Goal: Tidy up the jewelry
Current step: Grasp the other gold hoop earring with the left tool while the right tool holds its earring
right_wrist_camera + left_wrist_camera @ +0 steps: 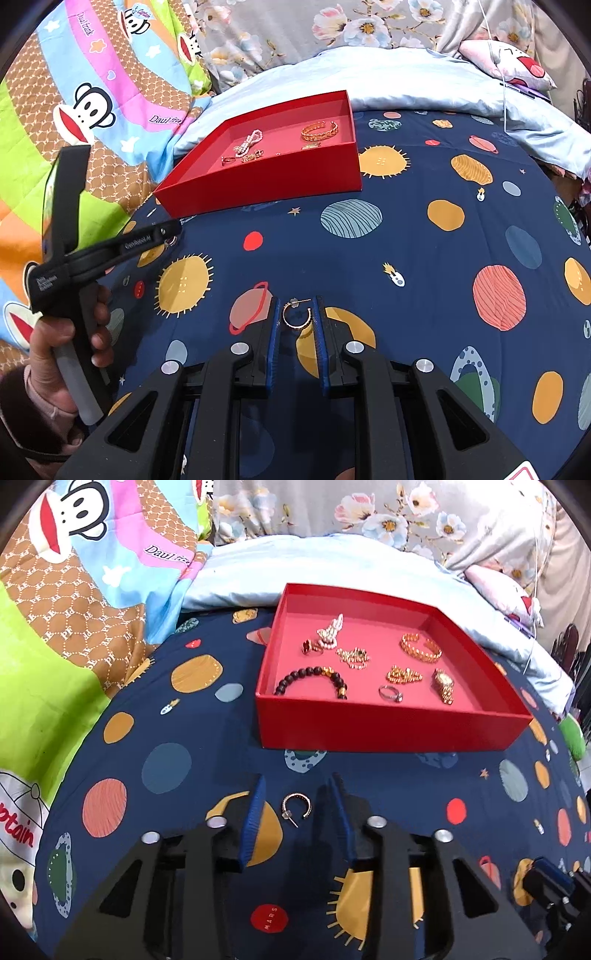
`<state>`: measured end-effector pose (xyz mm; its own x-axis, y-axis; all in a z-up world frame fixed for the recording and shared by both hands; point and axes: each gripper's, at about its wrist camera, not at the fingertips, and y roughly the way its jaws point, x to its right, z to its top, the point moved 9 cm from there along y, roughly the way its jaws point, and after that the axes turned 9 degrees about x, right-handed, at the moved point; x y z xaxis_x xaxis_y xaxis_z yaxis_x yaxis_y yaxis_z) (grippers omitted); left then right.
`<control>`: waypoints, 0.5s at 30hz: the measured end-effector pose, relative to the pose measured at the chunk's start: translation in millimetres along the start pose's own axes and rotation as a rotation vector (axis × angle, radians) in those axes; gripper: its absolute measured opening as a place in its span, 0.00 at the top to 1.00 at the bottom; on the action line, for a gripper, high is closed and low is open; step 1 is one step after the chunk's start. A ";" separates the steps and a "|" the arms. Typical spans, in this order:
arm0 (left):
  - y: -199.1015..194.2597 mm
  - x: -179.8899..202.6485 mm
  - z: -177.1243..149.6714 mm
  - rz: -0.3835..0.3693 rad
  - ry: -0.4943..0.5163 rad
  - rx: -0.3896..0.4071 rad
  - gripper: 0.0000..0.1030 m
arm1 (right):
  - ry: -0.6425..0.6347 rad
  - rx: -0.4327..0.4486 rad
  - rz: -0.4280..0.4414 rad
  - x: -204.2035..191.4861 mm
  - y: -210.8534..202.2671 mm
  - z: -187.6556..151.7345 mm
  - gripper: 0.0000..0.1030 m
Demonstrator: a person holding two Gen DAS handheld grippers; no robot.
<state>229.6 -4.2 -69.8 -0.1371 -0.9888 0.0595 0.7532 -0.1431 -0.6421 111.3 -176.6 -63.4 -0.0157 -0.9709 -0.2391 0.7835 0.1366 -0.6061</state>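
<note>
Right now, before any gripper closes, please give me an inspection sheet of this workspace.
Surface: planet-print bedsheet, soft cloth.
Job's things: red tray holds beaded bracelet, gold cuff, watch, silver ring, pearl piece and small gold pieces; two hoop earrings lie loose on the sheet, left hoop earring, right hoop earring.
Clutter: nothing seen.
Grippers: left gripper open around its hoop; right gripper open, fingers flanking its hoop.
Cables: white cable over the pillows.
Surroundings: monkey-print quilt, blue blanket, floral fabric.
</note>
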 end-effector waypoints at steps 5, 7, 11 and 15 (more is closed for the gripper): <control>4.2 -0.6 -6.1 0.011 0.001 -0.016 0.76 | 0.004 -0.001 0.002 0.2 0.1 0.6 0.84; 4.7 -0.8 -6.6 0.011 0.000 -0.017 0.77 | 0.005 -0.002 0.002 0.3 0.2 0.5 0.84; 3.9 -3.4 -6.6 0.010 -0.014 -0.016 0.84 | 0.003 -0.001 0.003 -0.2 0.1 0.9 0.84; 1.6 -2.6 -7.3 0.005 -0.013 -0.016 0.84 | 0.001 0.003 0.003 -0.8 -0.6 1.4 0.84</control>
<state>226.4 -1.5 -76.6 -0.1249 -0.9900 0.0661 0.7435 -0.1375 -0.6545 111.7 -176.2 -61.7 -0.0141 -0.9702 -0.2421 0.7855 0.1390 -0.6030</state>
